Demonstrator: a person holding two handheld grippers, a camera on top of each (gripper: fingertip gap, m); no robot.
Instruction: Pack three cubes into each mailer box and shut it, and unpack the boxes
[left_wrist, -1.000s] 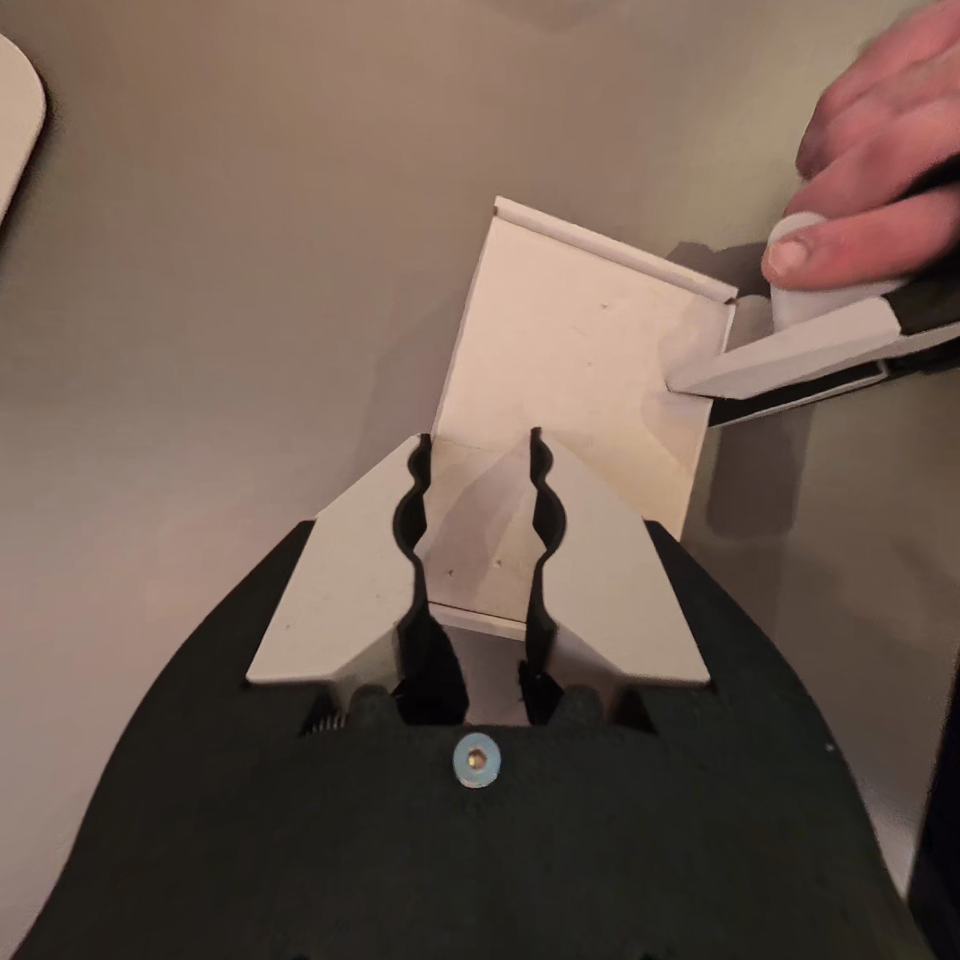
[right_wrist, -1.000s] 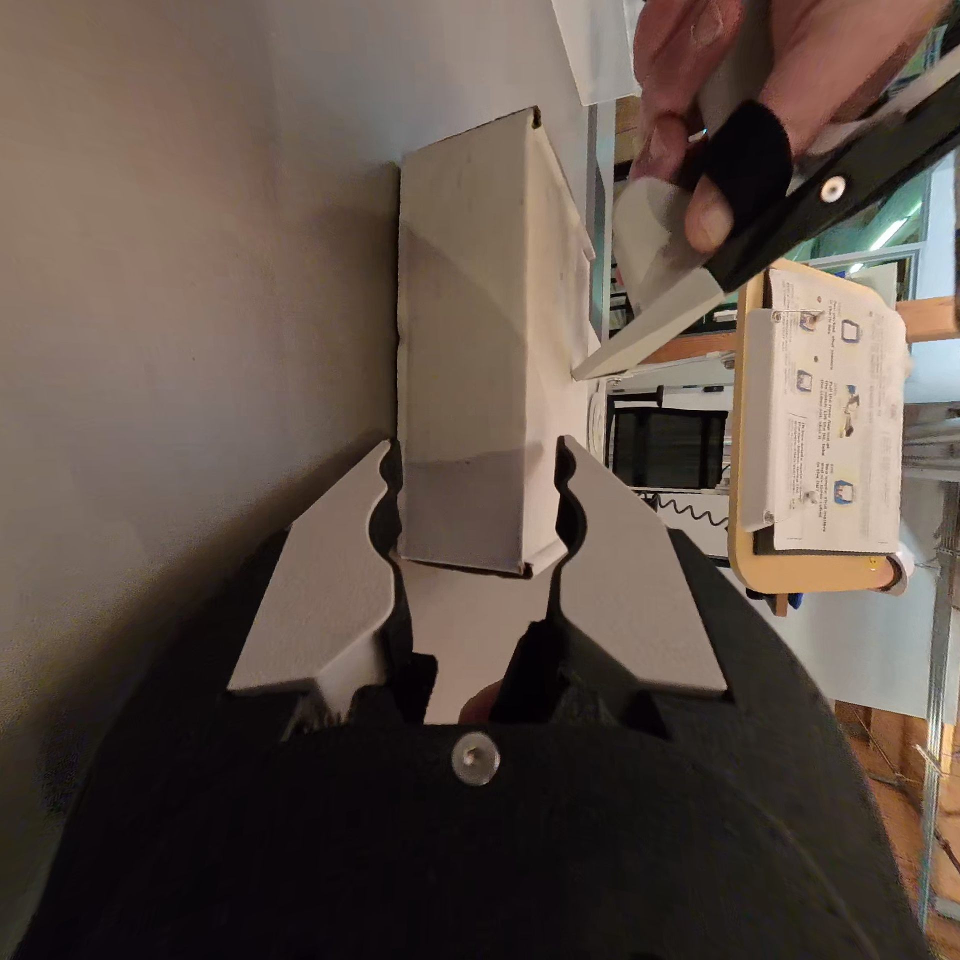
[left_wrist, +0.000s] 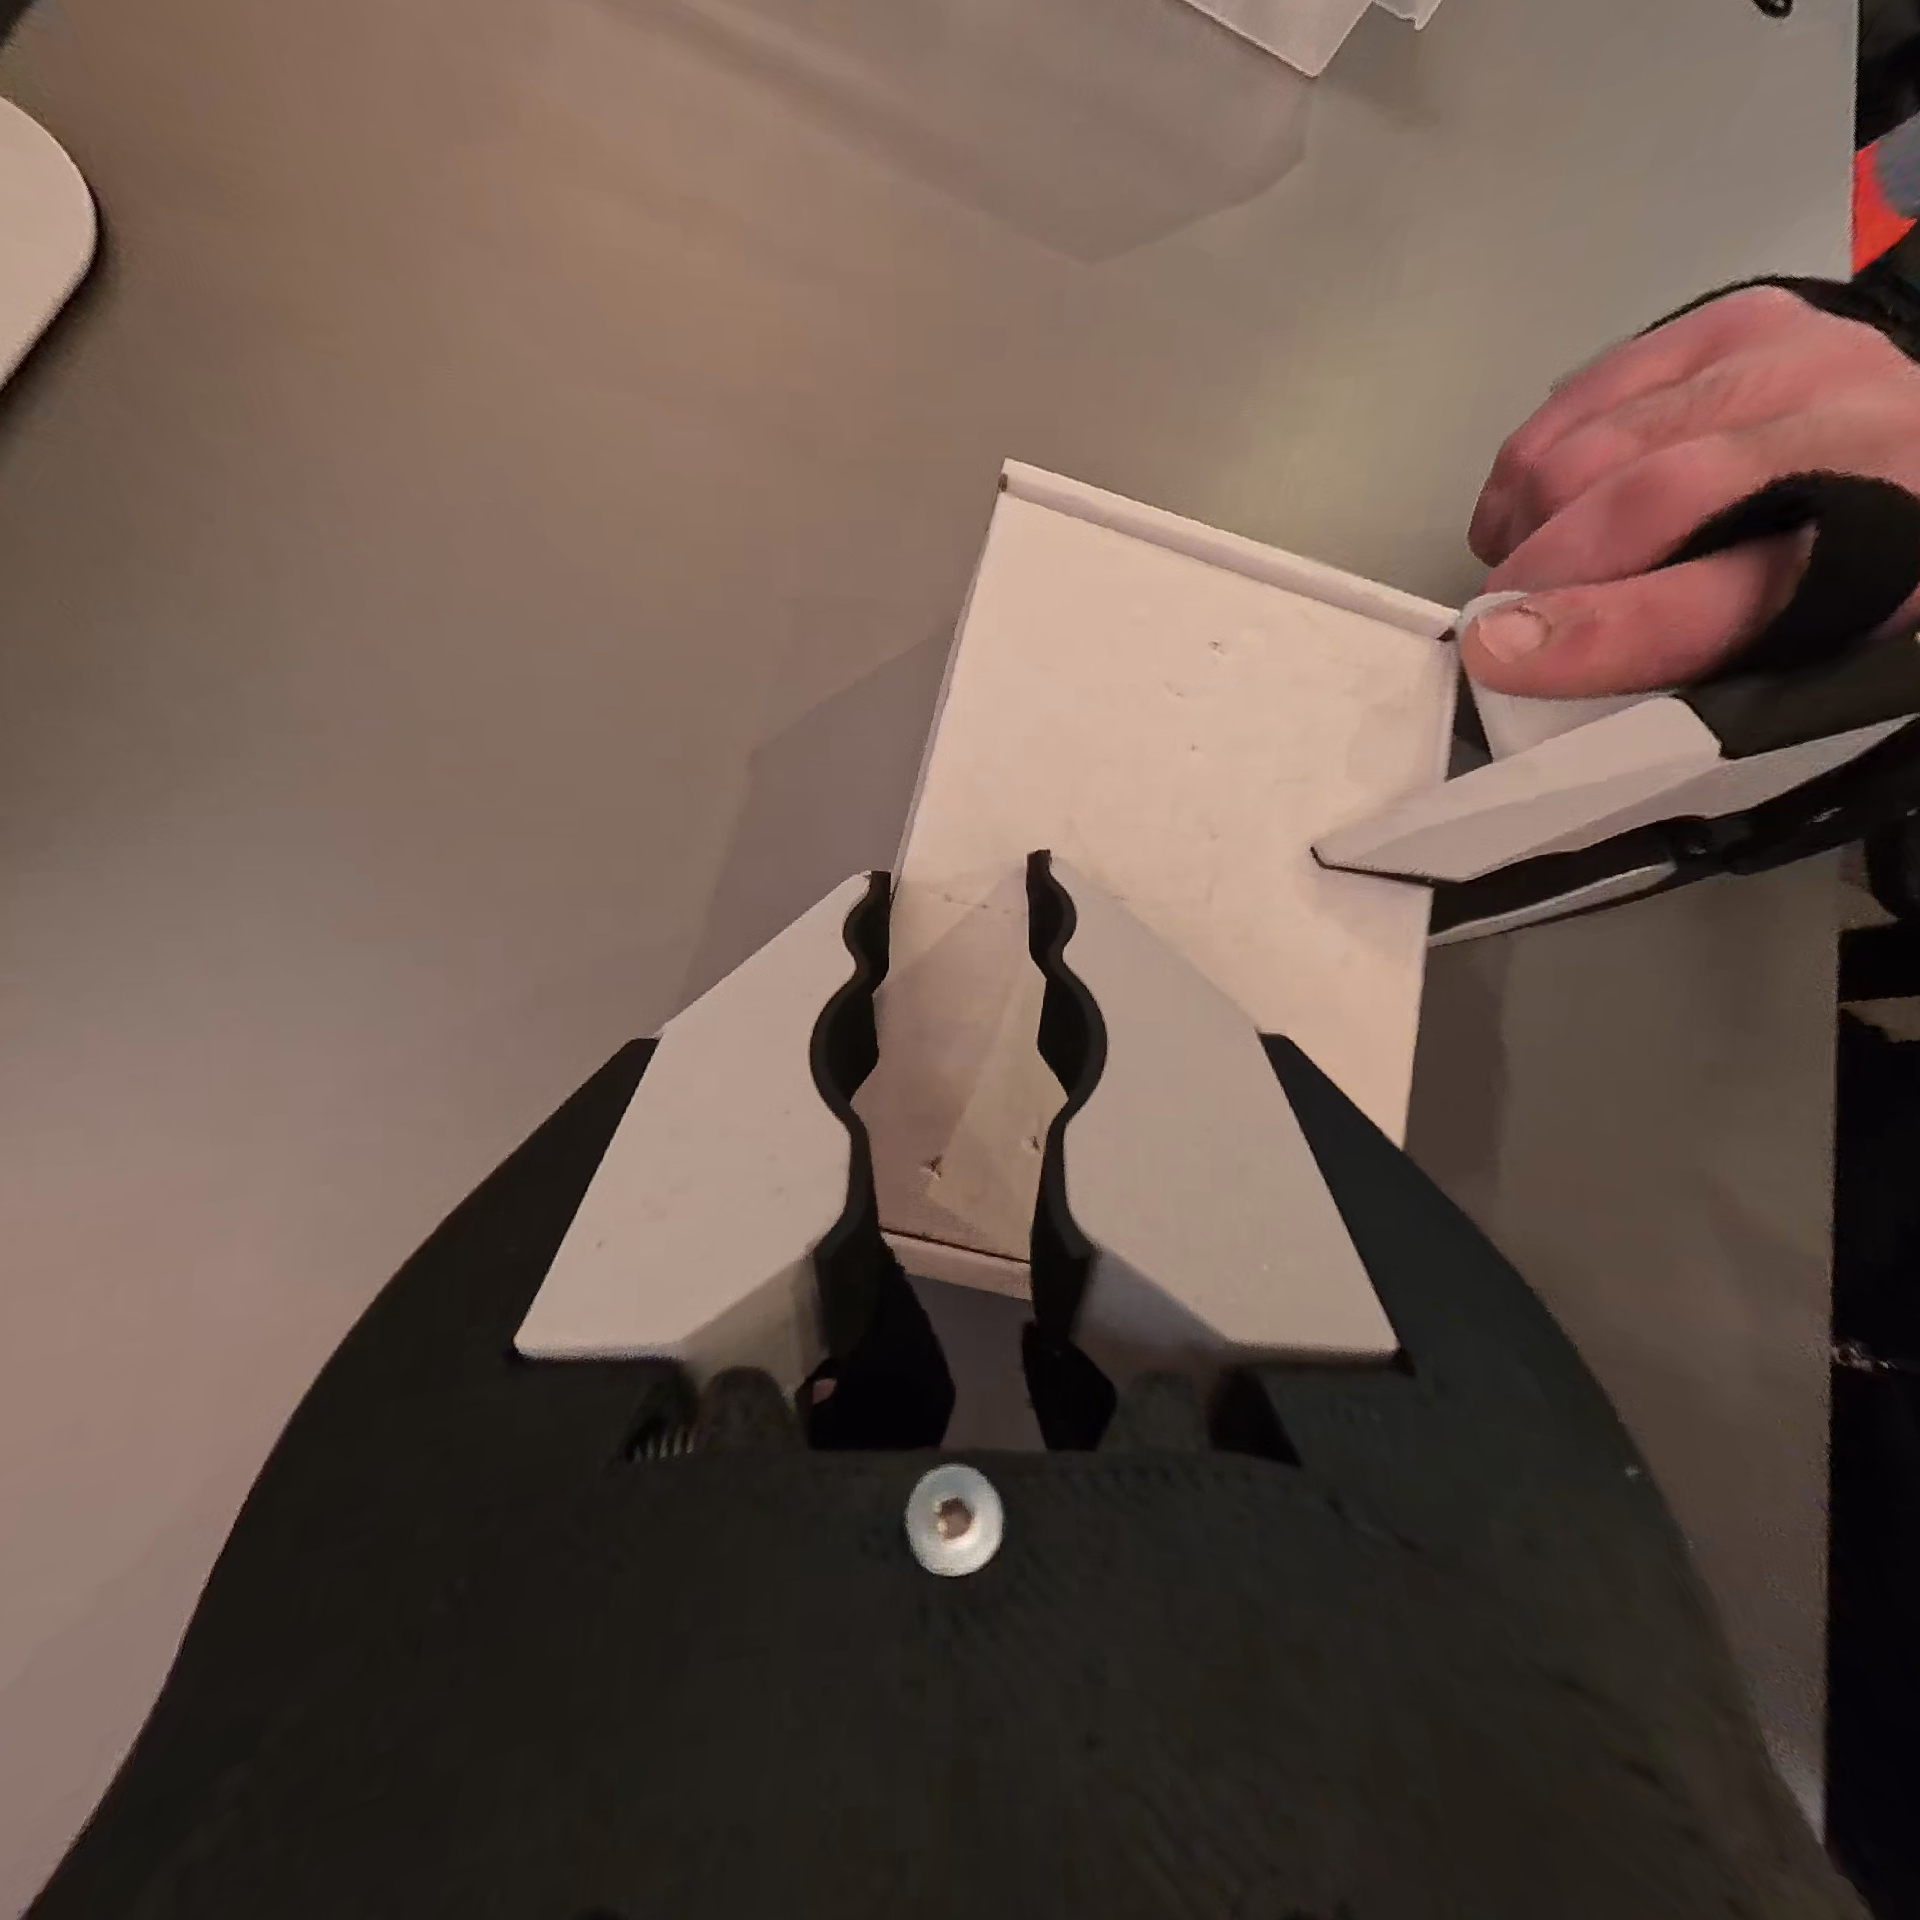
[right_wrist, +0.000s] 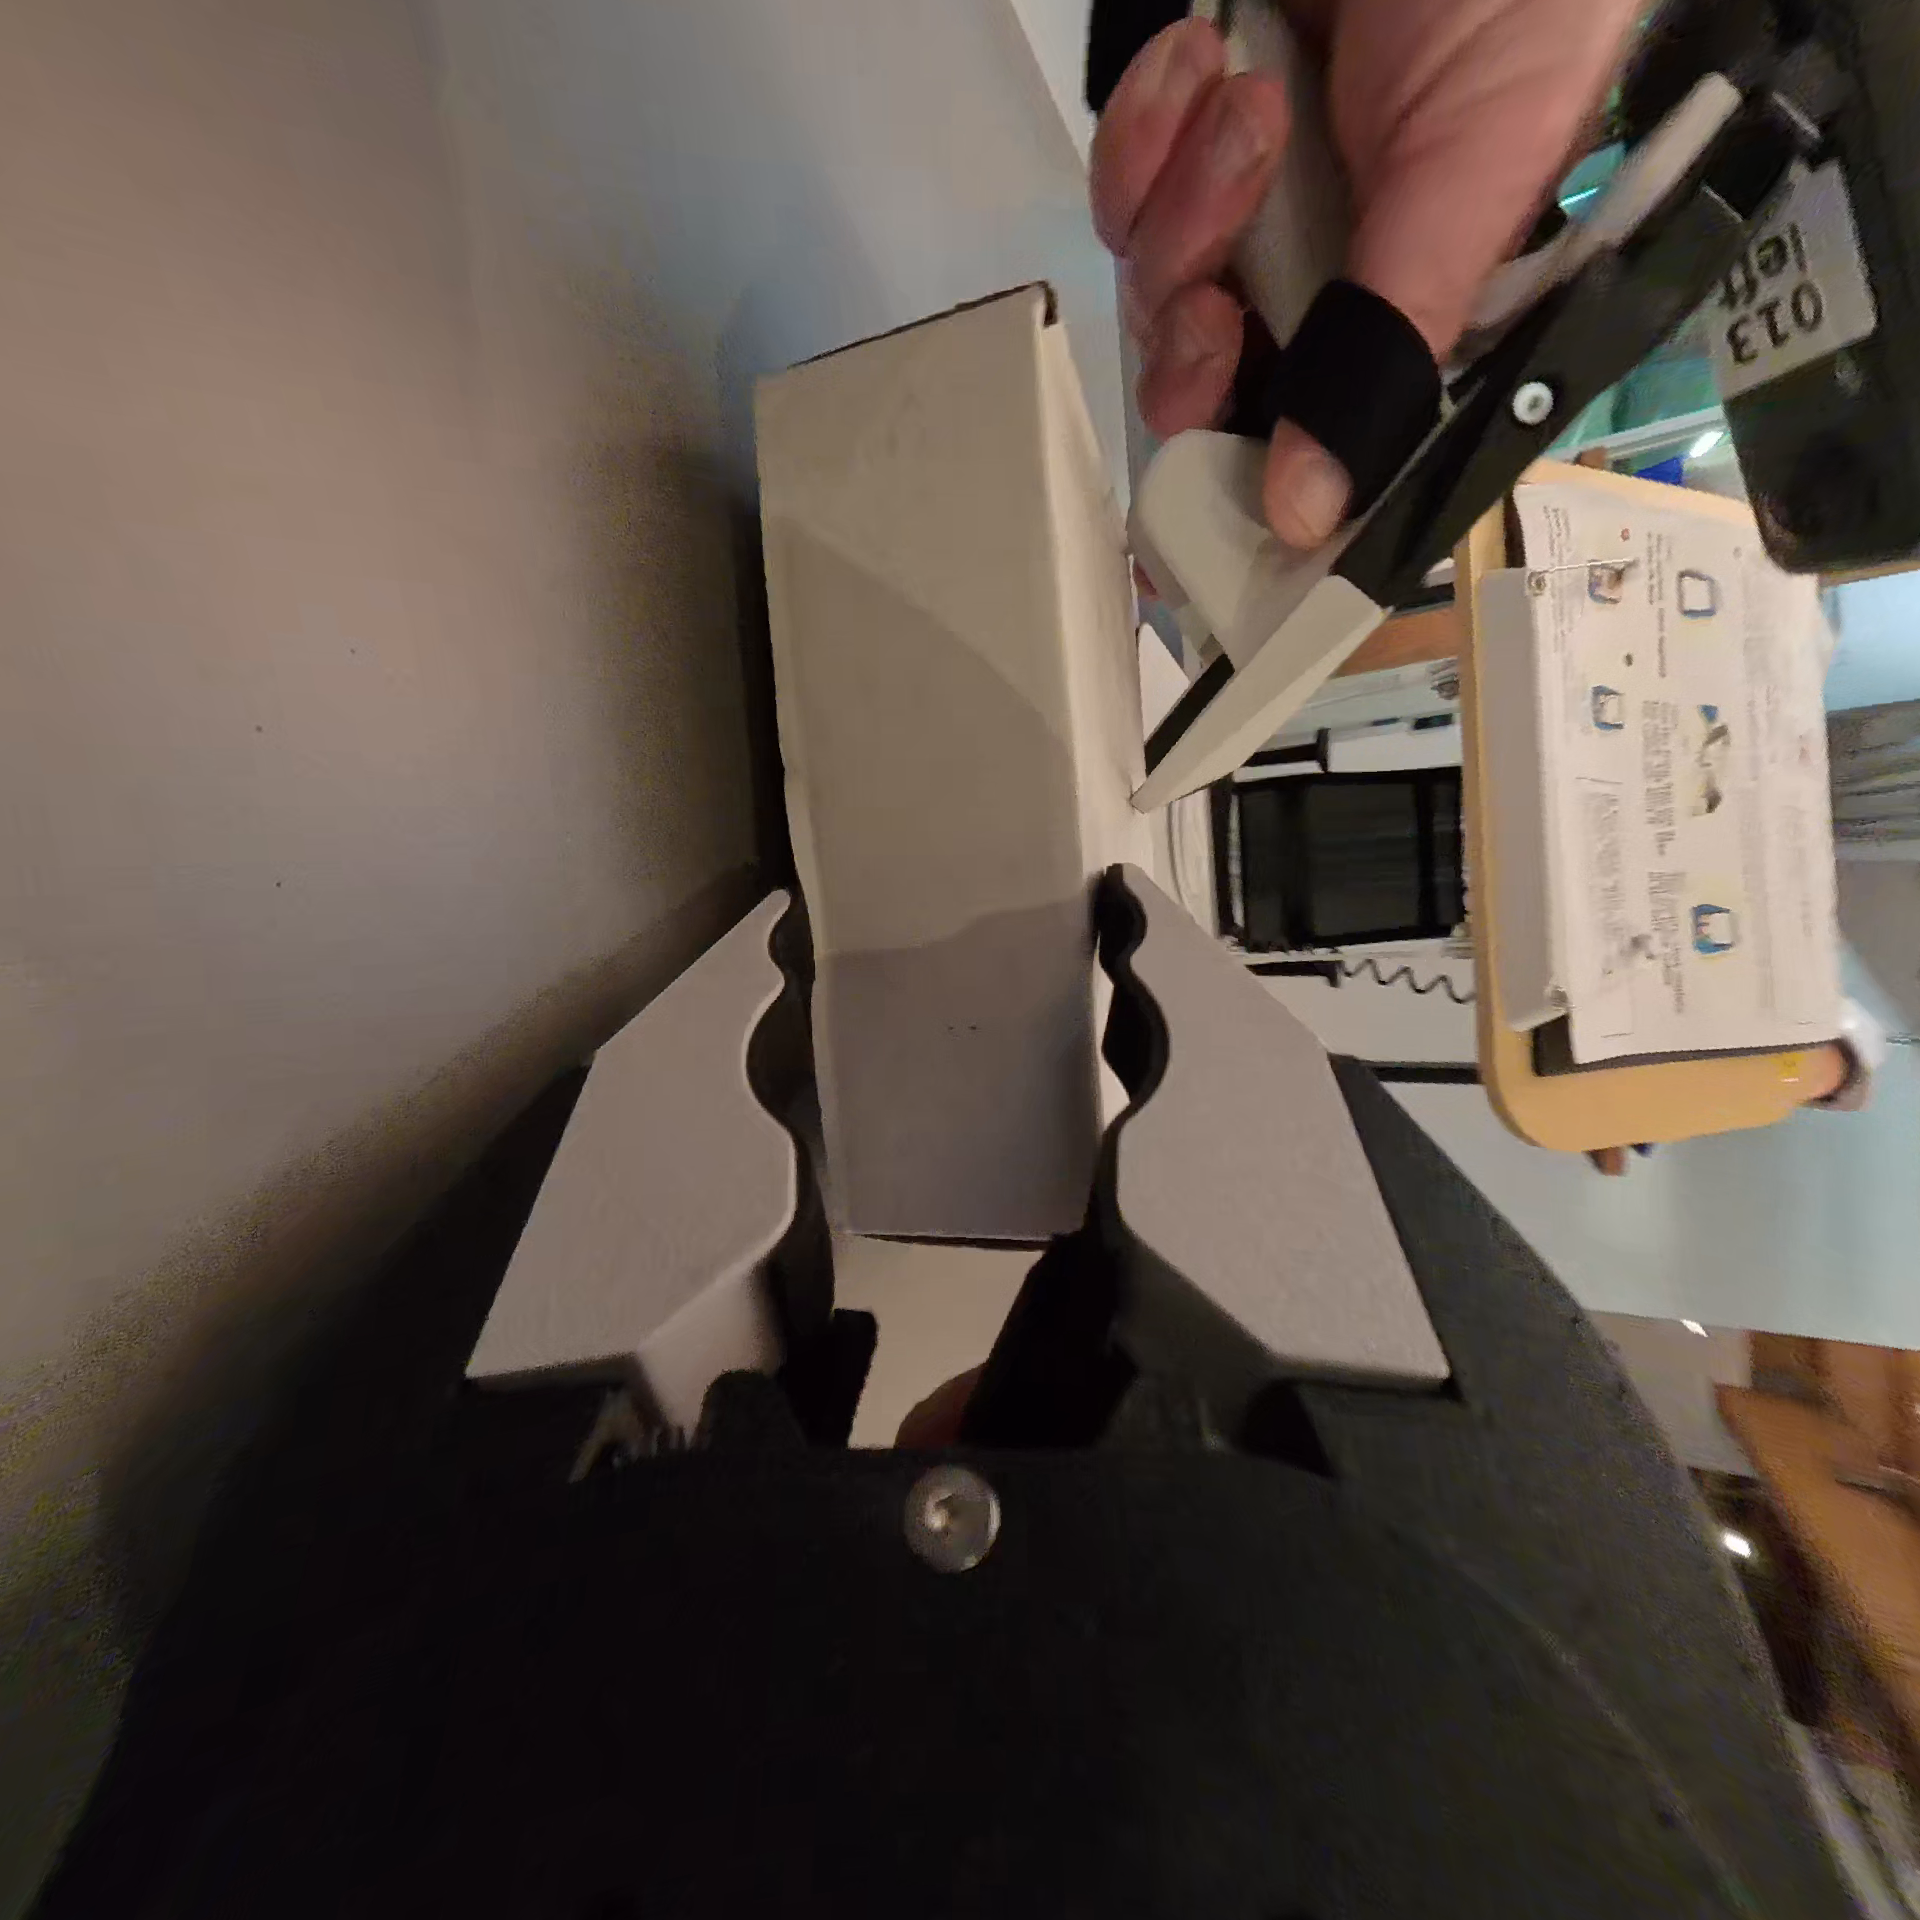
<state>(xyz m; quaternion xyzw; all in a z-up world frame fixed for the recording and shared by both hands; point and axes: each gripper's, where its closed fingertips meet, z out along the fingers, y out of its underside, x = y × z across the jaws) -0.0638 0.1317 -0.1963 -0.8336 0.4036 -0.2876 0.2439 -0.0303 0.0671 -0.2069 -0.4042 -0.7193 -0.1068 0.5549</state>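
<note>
Box (right_wrist: 935, 727) between right gripper (right_wrist: 940, 956) fingers

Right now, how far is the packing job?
Done: the white box is shut. In hand: the right gripper clamps it from the side, and the left gripper, jaws apart, touches its top. Left: no cubes show, so I cannot tell whether it is packed or awaiting unpacking.
</note>
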